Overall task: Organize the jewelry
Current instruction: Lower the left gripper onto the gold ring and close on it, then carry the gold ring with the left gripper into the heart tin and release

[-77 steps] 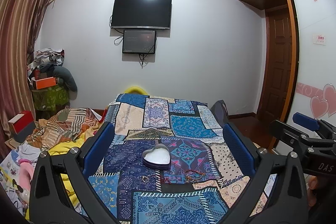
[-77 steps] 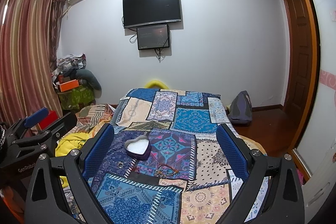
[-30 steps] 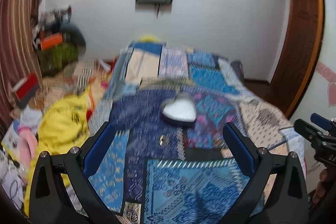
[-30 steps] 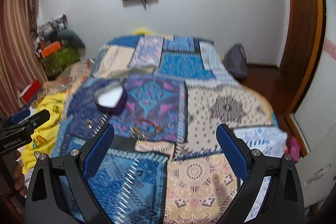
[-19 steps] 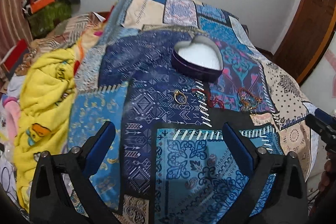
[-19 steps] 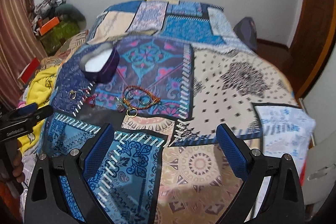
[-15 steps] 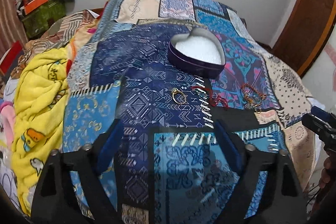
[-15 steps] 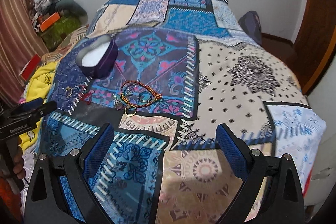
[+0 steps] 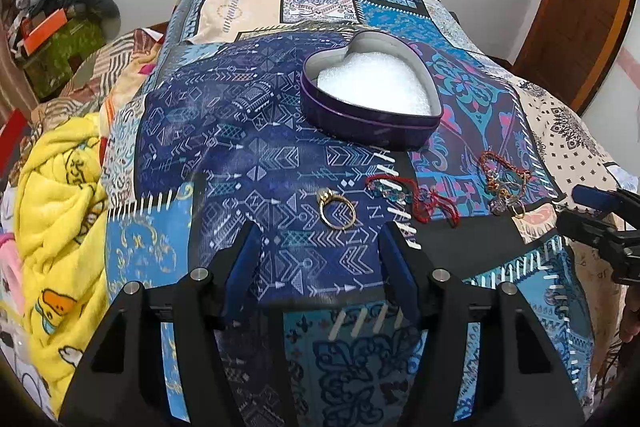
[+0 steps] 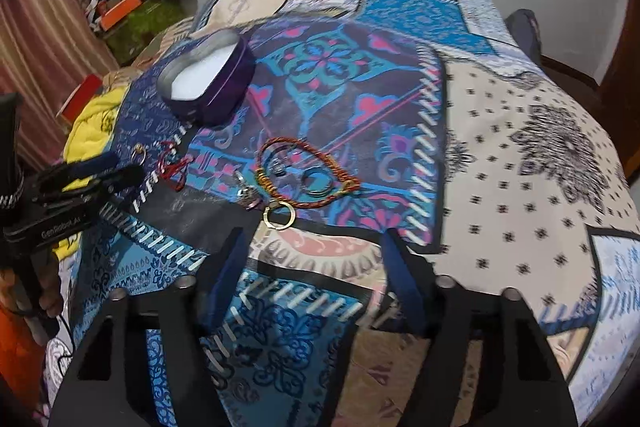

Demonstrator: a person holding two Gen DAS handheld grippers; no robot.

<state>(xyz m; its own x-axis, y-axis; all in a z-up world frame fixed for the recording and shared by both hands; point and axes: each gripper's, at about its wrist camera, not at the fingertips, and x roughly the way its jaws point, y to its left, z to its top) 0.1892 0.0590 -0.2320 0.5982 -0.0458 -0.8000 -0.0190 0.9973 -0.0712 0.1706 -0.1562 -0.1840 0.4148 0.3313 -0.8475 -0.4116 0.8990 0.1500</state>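
A purple heart-shaped tin (image 9: pixel 372 99) with white foam inside lies open on the patchwork bedspread (image 9: pixel 240 147). In front of it lie a gold ring (image 9: pixel 338 213), a red bracelet (image 9: pixel 412 197) and a tangle of orange bracelet and rings (image 9: pixel 504 183). My left gripper (image 9: pixel 320 239) hovers just short of the gold ring, jaws closing with only cloth between them. My right gripper (image 10: pixel 316 243) hangs just short of a gold ring (image 10: pixel 279 217) and the orange braided bracelet (image 10: pixel 308 173), jaws also closing on nothing. The tin (image 10: pixel 208 83) sits far left of it.
A yellow blanket (image 9: pixel 60 207) is bunched along the bed's left side. A pile of clutter with an orange box (image 9: pixel 44 27) stands by the wall. A wooden door (image 9: pixel 580 7) is at the right, and a dark bag (image 10: pixel 524 27) lies on the floor beyond the bed.
Both grippers have come down toward the bed and tipped further downward, so the jewelry looks larger. Both pairs of jaws have narrowed from wide open.
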